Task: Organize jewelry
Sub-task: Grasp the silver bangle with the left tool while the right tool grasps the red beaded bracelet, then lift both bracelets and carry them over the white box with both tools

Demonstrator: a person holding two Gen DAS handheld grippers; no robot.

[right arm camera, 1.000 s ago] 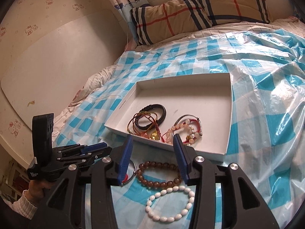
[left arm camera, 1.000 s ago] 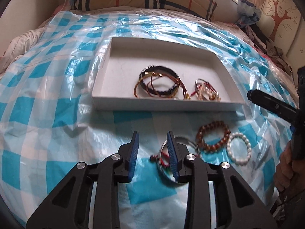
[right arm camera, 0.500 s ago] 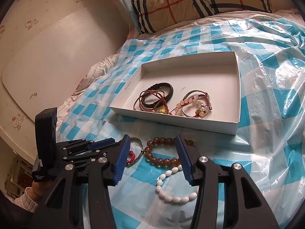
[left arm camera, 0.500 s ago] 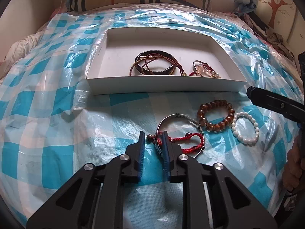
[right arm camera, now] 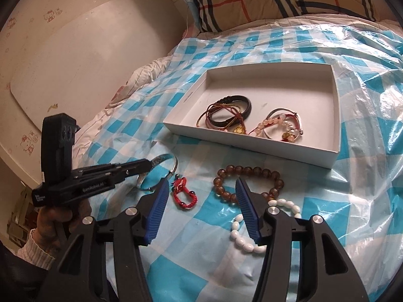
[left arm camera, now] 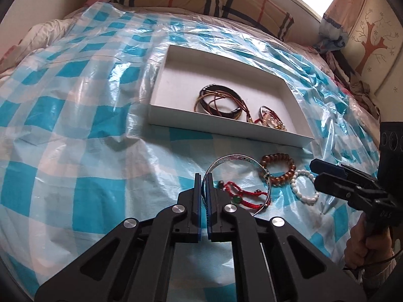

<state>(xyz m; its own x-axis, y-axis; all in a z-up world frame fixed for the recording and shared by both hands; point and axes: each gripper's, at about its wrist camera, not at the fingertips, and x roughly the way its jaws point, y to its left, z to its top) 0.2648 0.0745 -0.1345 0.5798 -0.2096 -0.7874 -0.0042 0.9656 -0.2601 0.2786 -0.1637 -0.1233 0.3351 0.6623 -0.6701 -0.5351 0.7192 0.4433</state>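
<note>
Two grippers: left gripper (left arm camera: 204, 180) clenched on silver bangle (left arm camera: 235, 157), lifted off bed (left arm camera: 75, 136); right gripper (right arm camera: 201, 188) released above brown bead bracelet (right arm camera: 248, 172).

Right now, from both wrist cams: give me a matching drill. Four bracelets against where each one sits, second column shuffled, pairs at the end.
Things
1. silver bangle
2. brown bead bracelet
3. white bead bracelet
4. black band

Places
A. on the checked sheet, just in front of the white box
B. inside the white box
C. pinched by the left gripper, jaws shut
D. on the checked sheet, farther from the box, beside the brown beads

Pairs: 1-C, 2-A, 3-D, 4-B
</note>
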